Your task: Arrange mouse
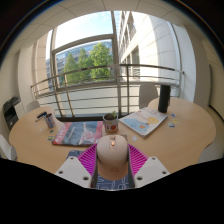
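The tongs (112,160) are raised above a round wooden desk (185,128), and their two fingers, each with a magenta pad (90,160) on the inner face, press from both sides on a pale, rounded mouse (112,155), which sits clamped between them clear of the desk top. Under and just ahead of the fingers a blue patterned mat (72,157) lies on the wood. Beyond the mouse stands a dark mug (111,123). To one side of the mug a striped, colourful cloth (78,132) is spread flat, and to the other side lies a magazine (145,121) with a blue cover. Near the desk's far rim, beyond the striped cloth, stands a small dark object (46,119) that is too small to tell. Behind the desk a large window (85,60) shows green trees and a neighbouring building.
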